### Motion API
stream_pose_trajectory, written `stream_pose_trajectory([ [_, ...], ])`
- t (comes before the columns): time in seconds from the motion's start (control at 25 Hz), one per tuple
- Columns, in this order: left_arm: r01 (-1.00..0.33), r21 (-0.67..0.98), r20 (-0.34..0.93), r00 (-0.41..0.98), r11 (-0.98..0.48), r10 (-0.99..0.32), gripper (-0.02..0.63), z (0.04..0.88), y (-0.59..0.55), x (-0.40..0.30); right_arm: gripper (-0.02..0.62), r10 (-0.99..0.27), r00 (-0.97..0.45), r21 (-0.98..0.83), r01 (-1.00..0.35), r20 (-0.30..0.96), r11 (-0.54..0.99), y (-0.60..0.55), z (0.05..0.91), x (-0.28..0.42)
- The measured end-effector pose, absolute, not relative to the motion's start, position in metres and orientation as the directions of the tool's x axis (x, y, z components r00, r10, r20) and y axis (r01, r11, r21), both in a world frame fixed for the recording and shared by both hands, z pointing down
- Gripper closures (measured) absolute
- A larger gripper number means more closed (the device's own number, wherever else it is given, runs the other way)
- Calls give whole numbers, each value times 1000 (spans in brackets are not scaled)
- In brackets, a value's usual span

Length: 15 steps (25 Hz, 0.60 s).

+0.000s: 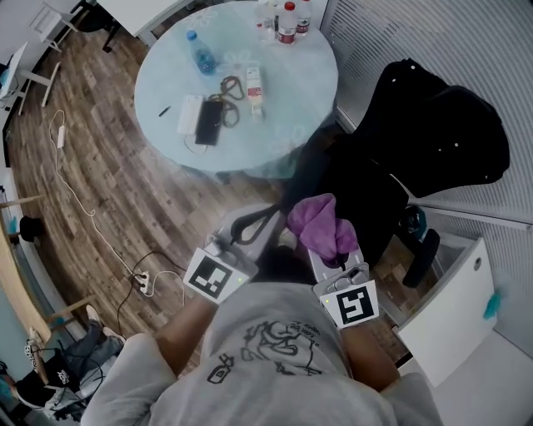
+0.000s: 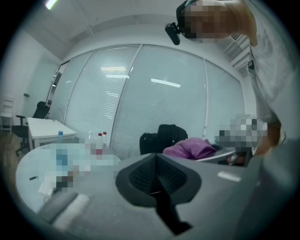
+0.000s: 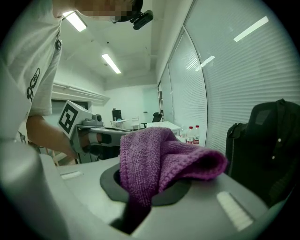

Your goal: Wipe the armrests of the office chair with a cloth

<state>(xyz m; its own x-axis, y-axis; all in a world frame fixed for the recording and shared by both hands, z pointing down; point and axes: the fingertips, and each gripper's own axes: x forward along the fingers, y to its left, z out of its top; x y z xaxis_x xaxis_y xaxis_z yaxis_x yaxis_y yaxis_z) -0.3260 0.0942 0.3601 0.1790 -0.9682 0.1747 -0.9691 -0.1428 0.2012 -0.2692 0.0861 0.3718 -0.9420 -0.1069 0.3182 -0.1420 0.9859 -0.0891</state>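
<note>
— Why is nothing being wiped?
— The round worktop (image 1: 241, 91) and the office chair (image 1: 375, 191) to its right both lie ahead, and neither tool touches the chair.
— And those?
— The left hand-held gripper (image 2: 157, 173) is closed and empty, probably spare. The right hand-held gripper (image 3: 150, 187) pinches the purple cloth (image 3: 159, 159), bunched above its jaws, ready.

The cloth (image 3: 159, 161) buries the right jaws' tips, and a black jacket (image 1: 441, 125) drapes the office chair (image 1: 425, 254), hiding its back.

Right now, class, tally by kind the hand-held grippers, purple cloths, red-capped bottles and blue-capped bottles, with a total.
Hand-held grippers: 2 (left hand-held gripper, right hand-held gripper)
Purple cloth: 1
Red-capped bottles: 2
Blue-capped bottle: 1
Total: 6
</note>
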Motion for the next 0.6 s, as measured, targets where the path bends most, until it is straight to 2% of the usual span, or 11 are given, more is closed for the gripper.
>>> stream_pose_trajectory([
  [0.6, -965, 216, 254, 201, -147, -946, 604, 479, 80, -325, 552, -29, -886, -142, -106, 464, 984, 81, 523, -273],
])
